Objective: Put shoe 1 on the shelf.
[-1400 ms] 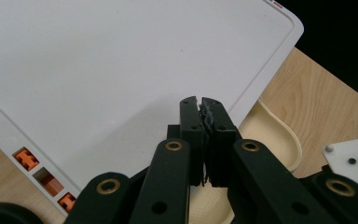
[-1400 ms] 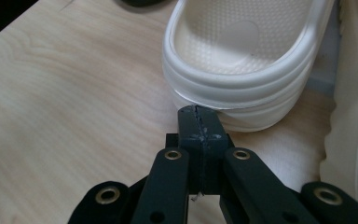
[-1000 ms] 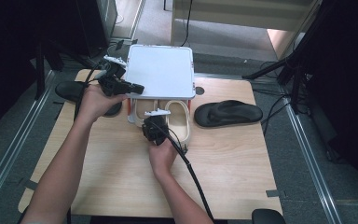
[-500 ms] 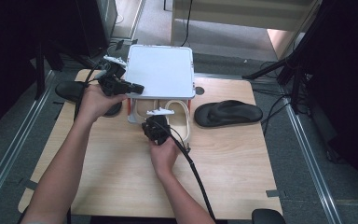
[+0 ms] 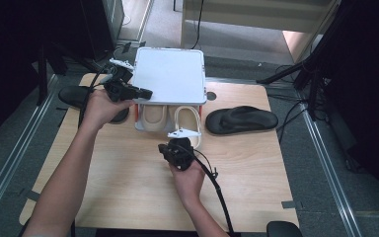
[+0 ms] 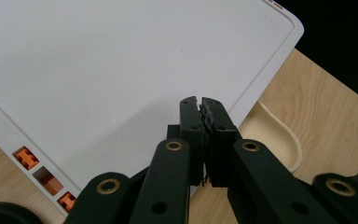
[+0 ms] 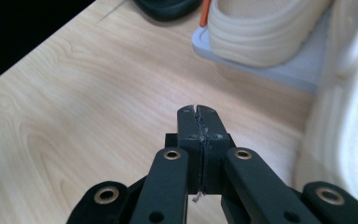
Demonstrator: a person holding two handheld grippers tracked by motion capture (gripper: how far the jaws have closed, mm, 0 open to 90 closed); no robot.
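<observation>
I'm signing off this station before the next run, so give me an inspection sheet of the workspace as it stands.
Surface: wooden table, bare in front.
Job's things: white lid over a box holding two cream shoes; one cream shoe sticks out toward the person.
Clutter: black sandal right of the box; another black sandal at left.
Grippers: left gripper shut, over the lid's edge; right gripper shut, holding nothing, above the table.
Cables: one trails from the right gripper; more on the floor.
Surroundings: dark stands, grey floor.

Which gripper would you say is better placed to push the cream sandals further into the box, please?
Right. The right gripper, shut, is just before the protruding cream sandal; the left gripper, also shut, rests at the white lid.
</observation>
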